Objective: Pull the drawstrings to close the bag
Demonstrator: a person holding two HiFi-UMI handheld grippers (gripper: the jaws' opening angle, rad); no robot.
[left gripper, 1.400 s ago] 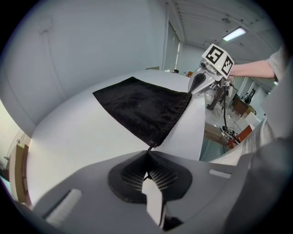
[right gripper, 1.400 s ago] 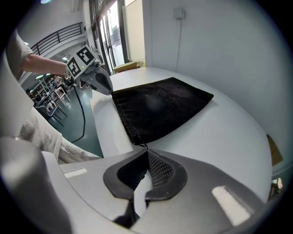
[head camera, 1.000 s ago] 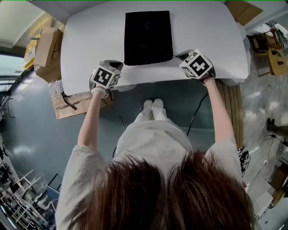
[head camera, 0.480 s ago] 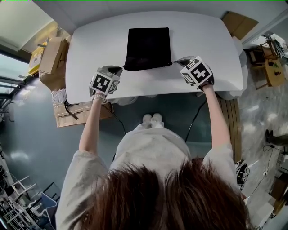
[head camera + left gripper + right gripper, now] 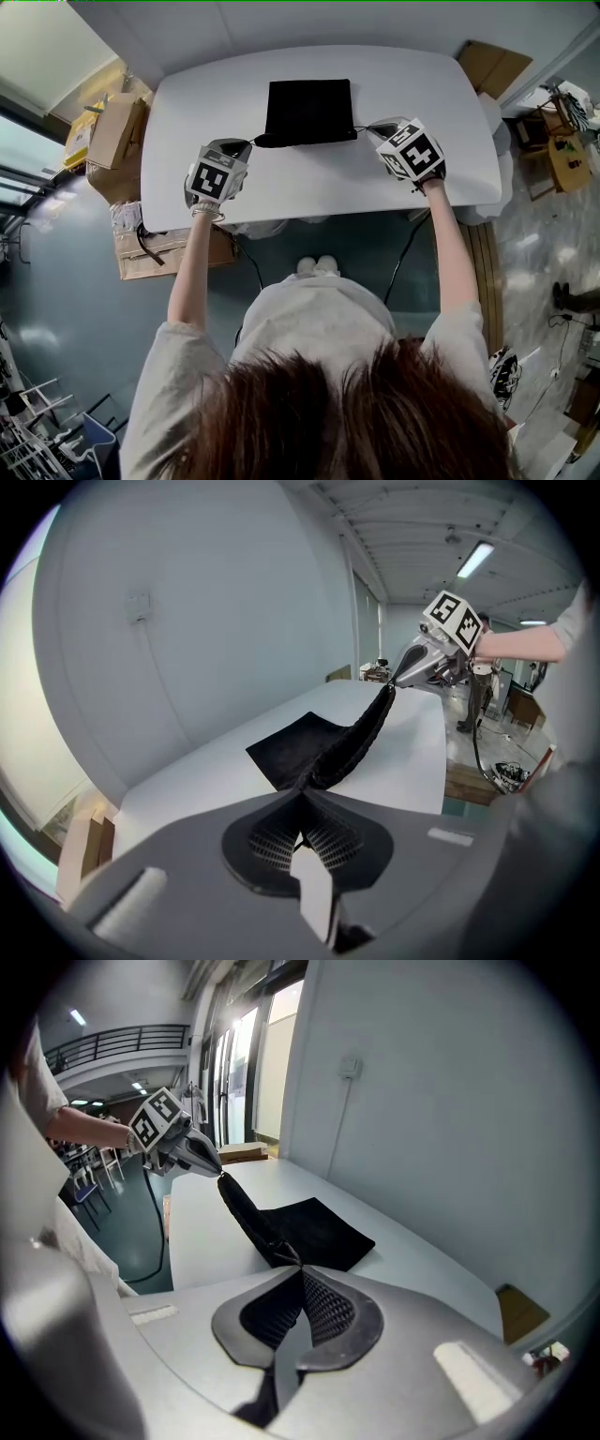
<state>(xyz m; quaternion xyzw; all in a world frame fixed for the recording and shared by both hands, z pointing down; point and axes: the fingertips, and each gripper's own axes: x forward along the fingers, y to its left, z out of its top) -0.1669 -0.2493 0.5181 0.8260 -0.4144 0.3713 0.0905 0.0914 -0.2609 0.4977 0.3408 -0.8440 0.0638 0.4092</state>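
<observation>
A black drawstring bag [image 5: 309, 111] lies on the white table [image 5: 412, 84], its mouth toward me. My left gripper [image 5: 246, 143] is shut on the left drawstring [image 5: 256, 141] at the bag's near left corner. My right gripper [image 5: 371, 127] is shut on the right drawstring [image 5: 362, 128] at the near right corner. In the left gripper view the gathered mouth edge [image 5: 361, 738] stretches, raised off the table, from my shut jaws across to the right gripper [image 5: 405, 673]. The right gripper view shows the same raised edge [image 5: 246, 1213] running to the left gripper [image 5: 208, 1162], with the bag's body [image 5: 319, 1227] flat behind.
Cardboard boxes [image 5: 112, 127] stand on the floor left of the table, and another brown box [image 5: 492, 66] sits behind its right corner. A plain wall [image 5: 187, 621] runs along the table's far side. The table's near edge [image 5: 319, 214] is just below both grippers.
Both grippers have risen with the strings held. The bag's near edge has lifted off the table and bunched narrower between them.
</observation>
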